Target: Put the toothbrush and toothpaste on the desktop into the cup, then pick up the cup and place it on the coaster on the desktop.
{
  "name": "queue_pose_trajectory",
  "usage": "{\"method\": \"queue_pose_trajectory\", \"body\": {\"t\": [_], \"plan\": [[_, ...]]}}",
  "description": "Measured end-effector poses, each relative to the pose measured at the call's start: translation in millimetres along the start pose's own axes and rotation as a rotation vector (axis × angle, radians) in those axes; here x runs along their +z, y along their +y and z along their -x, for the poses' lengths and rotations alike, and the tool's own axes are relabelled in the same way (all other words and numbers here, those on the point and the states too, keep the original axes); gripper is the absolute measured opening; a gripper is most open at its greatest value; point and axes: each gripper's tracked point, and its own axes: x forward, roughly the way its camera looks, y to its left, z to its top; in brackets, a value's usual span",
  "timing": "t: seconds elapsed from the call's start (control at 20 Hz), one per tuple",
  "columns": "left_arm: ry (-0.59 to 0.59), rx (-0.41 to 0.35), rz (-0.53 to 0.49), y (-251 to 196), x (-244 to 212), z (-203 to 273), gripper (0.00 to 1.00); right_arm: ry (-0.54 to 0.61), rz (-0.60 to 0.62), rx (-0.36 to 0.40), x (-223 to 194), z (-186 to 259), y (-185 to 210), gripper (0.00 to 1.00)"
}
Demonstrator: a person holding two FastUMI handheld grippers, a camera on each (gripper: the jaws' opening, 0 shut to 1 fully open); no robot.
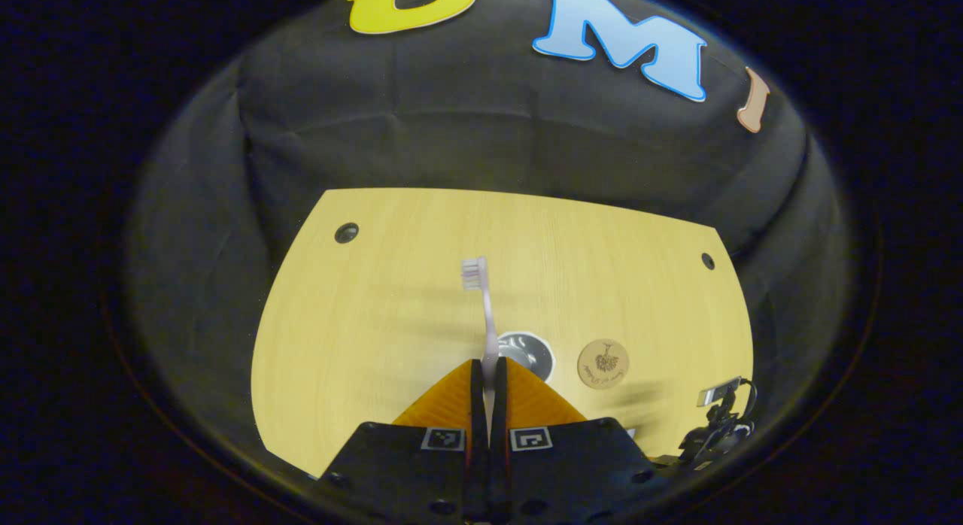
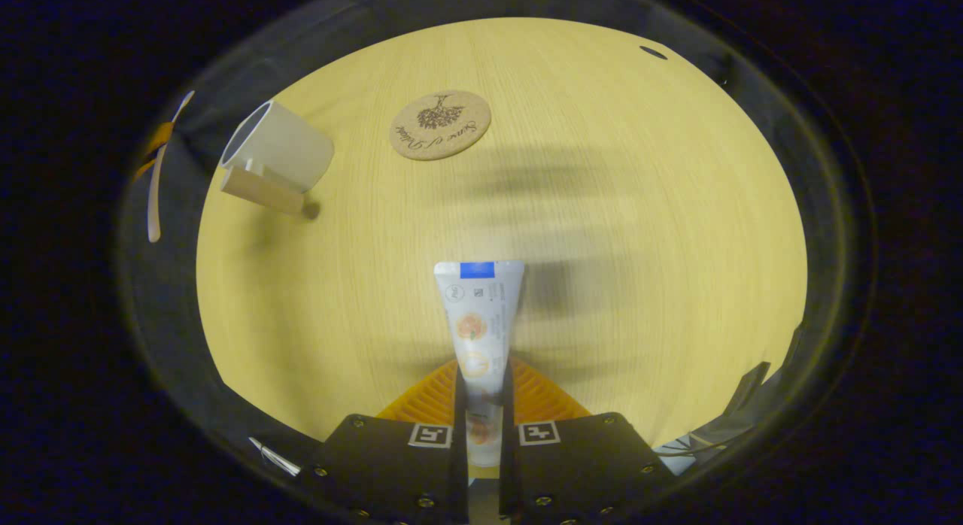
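Tool in your left hand [image 1: 487, 374] clamps the toothbrush [image 1: 481, 307], pointing forward, cup [image 1: 527, 352] just beyond-right; your right tool [image 2: 481, 382] grips the toothpaste [image 2: 479, 322], cup [image 2: 278, 153] far ahead-left, beside the coaster [image 2: 440, 124]

In the left gripper view, the left tongs [image 1: 489, 382] grip the toothbrush [image 1: 482, 314] between them, its head pointing away above the surface [image 1: 376, 299]; the cup [image 1: 527, 353] stands just behind the tongs, and the coaster [image 1: 603, 363] lies just to its right, apart from it. In the right gripper view, the right tongs [image 2: 481, 393] clamp the toothpaste [image 2: 478, 322] above the surface, with the coaster far ahead and the cup to the left of the coaster.
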Motion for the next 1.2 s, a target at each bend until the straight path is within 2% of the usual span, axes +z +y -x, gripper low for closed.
{"method": "queue_pose_trajectory", "body": {"t": [0.05,0.1,0.25,0.5,0.55,0.6,1.1,1.15,1.2], "plan": [[-0.012,0.004,-0.007,2.7,10.0,-5.9,0.13,-0.001,-0.006,-0.002,-0.9,2.1,-3.5,0.18],[-0.023,0.004,-0.016,4.7,18.1,-13.2,0.08,-0.002,-0.014,-0.004,-1.2,2.5,-5.6,0.18],[-0.064,0.001,-0.04,7.2,35.5,-35.4,0.07,-0.006,-0.045,-0.011,-1.3,5.0,-14.5,0.17],[-0.121,-0.048,-0.02,-16.0,53.6,-61.6,0.07,-0.024,-0.109,-0.01,0.4,11.2,-29.7,0.17],[-0.135,-0.054,-0.01,-18.9,56.0,-66.6,0.13,-0.028,-0.121,-0.011,1.2,13.7,-32.3,0.17],[-0.142,-0.053,-0.007,-18.8,55.8,-72.4,0.07,-0.034,-0.132,-0.011,1.8,15.7,-34.7,0.17],[-0.191,-0.028,-0.049,-16.2,19.2,-108.9,0.08,-0.065,-0.199,-0.003,12.3,24.9,-45.8,0.18],[-0.19,-0.029,-0.05,-15.6,14.1,-109.3,0.13,-0.067,-0.201,0.0,12.9,25.9,-46.0,0.18],[-0.188,-0.029,-0.047,-15.0,11.6,-111.8,0.1,-0.069,-0.202,0.001,13.5,26.8,-45.6,0.17]]}}
